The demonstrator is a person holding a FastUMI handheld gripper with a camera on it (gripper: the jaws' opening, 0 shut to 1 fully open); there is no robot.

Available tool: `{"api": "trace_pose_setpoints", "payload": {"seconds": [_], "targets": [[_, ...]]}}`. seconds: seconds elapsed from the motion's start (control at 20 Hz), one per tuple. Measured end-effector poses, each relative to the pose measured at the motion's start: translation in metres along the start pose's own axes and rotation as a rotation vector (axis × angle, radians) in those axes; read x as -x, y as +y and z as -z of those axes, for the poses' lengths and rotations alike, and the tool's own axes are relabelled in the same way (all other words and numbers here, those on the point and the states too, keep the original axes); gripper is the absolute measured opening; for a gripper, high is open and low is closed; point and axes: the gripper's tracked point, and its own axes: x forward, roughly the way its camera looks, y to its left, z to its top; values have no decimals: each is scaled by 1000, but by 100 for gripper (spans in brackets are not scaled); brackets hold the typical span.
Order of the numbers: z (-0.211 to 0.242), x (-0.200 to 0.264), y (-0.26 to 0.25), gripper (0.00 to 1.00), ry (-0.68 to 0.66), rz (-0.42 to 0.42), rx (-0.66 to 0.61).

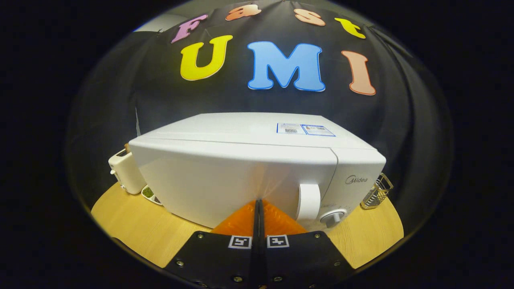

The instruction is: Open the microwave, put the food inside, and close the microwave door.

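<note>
tool: fingers clenched together, nothing held | microwave door closed | handle upright, just right of and beyond fingertips

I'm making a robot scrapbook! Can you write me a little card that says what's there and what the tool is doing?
microwave: white, on the table, door closed
handle: white, on the door's right side, beside the tool tips
knob: below the handle
tool: orange fingers shut, empty, tips up against the door
toaster: left of the microwave
wire basket: right of the microwave
table: round, wooden
</note>
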Motion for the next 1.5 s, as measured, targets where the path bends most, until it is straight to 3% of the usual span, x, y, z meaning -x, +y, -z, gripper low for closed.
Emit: {"api": "trace_pose_setpoints", "payload": {"seconds": [0.5,0.6,0.65,0.9,1.05,1.5], "targets": [[-9,98,21,1,-83,-12,-26],[-16,126,30,17,-115,-29,-18],[-18,141,32,36,-133,-34,-6],[-41,211,29,69,-232,6,35],[-56,248,26,97,-300,35,-3],[-63,316,2,98,-387,138,-23]]}}
